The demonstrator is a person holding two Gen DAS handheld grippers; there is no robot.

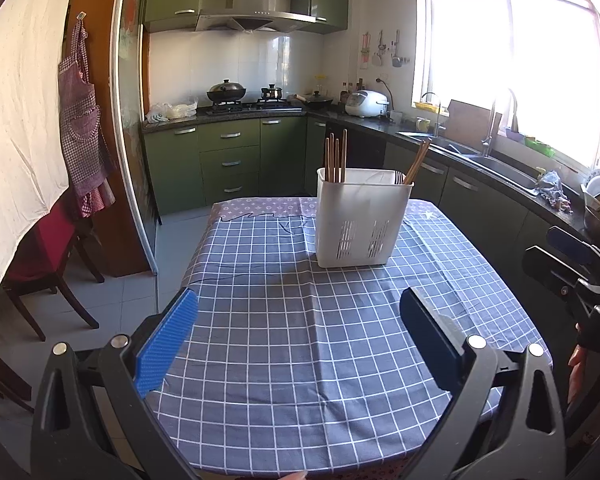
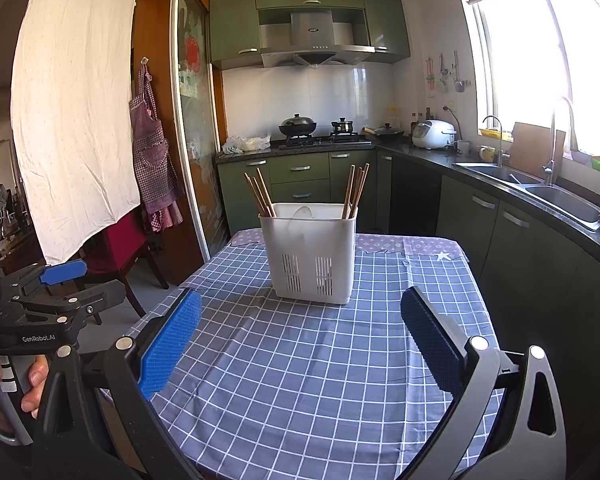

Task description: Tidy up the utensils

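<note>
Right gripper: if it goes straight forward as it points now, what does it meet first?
Probably the white utensil holder on the checked tablecloth. The right gripper is open and empty; only bare cloth lies between.

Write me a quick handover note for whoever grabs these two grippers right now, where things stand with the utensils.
Left gripper: open, empty, held over the near part of the table.
Right gripper: open, empty, likewise short of the holder.
White utensil holder stands upright on the checked tablecloth, toward the far end.
Chopsticks are already in it, in two bunches: left end and right end. A pale utensil shows in the middle, too unclear to name.
No loose utensils show on the cloth.
Left: probably only checking or regrouping the two bunches.
</note>
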